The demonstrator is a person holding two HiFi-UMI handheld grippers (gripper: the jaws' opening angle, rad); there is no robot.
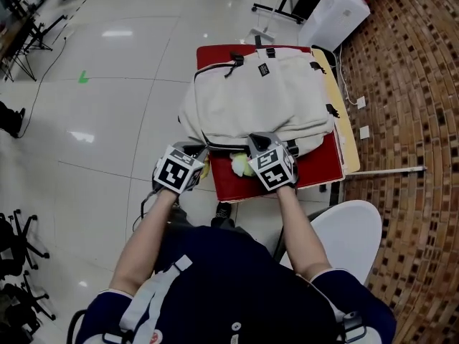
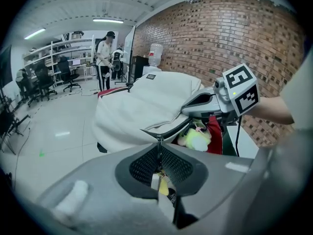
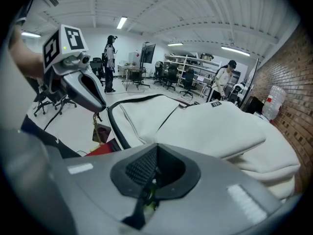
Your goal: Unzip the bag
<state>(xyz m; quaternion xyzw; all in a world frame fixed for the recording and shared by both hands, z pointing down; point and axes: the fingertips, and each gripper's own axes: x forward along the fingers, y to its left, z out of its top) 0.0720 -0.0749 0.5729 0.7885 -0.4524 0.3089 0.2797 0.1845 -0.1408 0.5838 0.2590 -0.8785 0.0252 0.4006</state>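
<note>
A white backpack (image 1: 258,95) (image 2: 142,102) (image 3: 220,126) lies flat on a red table (image 1: 315,170). Its black-edged zipper opening (image 1: 229,147) (image 2: 168,131) gapes along the near side, and a yellow-green plush toy (image 1: 240,165) (image 2: 195,138) shows inside. At the opening's left end my left gripper (image 1: 203,163) (image 2: 159,152) (image 3: 100,106) is shut on the zipper pull; a small brown tag (image 3: 100,132) dangles below it. My right gripper (image 1: 258,140) (image 2: 188,110) (image 3: 155,173) is shut on the bag's edge at the upper lip of the opening, with a black strip pinched between its jaws.
A pale board (image 1: 346,124) lies along the table's right side, and a round white seat (image 1: 351,235) stands near right. A white box (image 1: 333,13) stands by the brick wall (image 1: 409,120). Office chairs (image 1: 14,249) crowd the left; a person (image 2: 104,58) stands in the background.
</note>
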